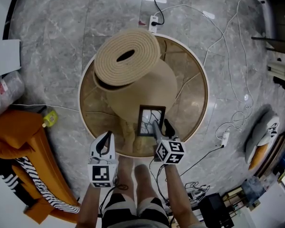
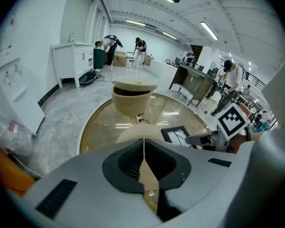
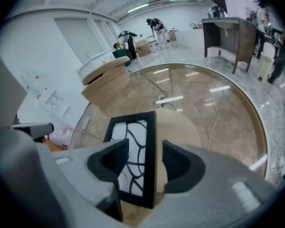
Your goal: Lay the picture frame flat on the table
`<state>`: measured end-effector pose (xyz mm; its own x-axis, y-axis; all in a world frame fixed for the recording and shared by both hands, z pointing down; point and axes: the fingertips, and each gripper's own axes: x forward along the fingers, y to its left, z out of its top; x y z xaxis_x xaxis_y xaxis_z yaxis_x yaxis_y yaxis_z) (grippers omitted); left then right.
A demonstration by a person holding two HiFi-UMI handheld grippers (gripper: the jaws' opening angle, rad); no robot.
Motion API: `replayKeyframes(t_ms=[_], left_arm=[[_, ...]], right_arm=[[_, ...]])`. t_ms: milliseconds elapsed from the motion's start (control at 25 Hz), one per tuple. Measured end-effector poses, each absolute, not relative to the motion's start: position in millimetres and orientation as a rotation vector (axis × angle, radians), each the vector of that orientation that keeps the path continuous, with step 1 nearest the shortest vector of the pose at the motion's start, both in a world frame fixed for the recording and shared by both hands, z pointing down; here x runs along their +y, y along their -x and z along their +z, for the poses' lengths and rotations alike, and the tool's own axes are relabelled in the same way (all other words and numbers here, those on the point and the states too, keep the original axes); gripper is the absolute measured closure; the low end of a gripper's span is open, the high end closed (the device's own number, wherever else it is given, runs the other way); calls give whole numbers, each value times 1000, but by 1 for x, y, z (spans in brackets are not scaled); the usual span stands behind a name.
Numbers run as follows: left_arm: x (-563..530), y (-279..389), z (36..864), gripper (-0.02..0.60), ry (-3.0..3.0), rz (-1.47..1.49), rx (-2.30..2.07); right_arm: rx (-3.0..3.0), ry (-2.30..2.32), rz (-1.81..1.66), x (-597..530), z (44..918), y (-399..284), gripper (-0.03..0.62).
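Note:
The black picture frame (image 1: 151,121) with a curved-line pattern lies near the front of the round glass table (image 1: 200,80), on a tan mat (image 3: 180,127). It looks flat or nearly flat. My right gripper (image 1: 160,127) is open, its jaws straddling the right bar of the picture frame (image 3: 133,151); a gap shows beside the right pad (image 3: 176,163). My left gripper (image 1: 106,142) hovers at the table's front edge, left of the frame. In the left gripper view the left gripper (image 2: 143,148) has its jaws together with nothing between them.
A woven basket (image 1: 141,87) with a tilted coiled lid (image 1: 127,56) stands behind the frame. A power strip (image 1: 153,22) and cables lie on the floor beyond and to the right. Orange cloth (image 1: 19,137) sits on the floor at the left. People work far off (image 2: 111,44).

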<state>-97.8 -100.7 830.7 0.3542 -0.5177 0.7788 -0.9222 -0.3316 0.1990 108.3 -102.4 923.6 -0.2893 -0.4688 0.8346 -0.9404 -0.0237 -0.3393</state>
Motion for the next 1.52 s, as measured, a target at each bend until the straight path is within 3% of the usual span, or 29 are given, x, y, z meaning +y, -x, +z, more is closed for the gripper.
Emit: replayKeyframes(t_ms=[800,1520], left_arm=[[-112,68,760,555,-2114,779,-1272],[-122,36,558,556,-2387,622,-1352]], right_arm=[[-1853,-1537,1200,-100,846,-138,376],[-2091,-1597,826,-84,615,-151,378]])
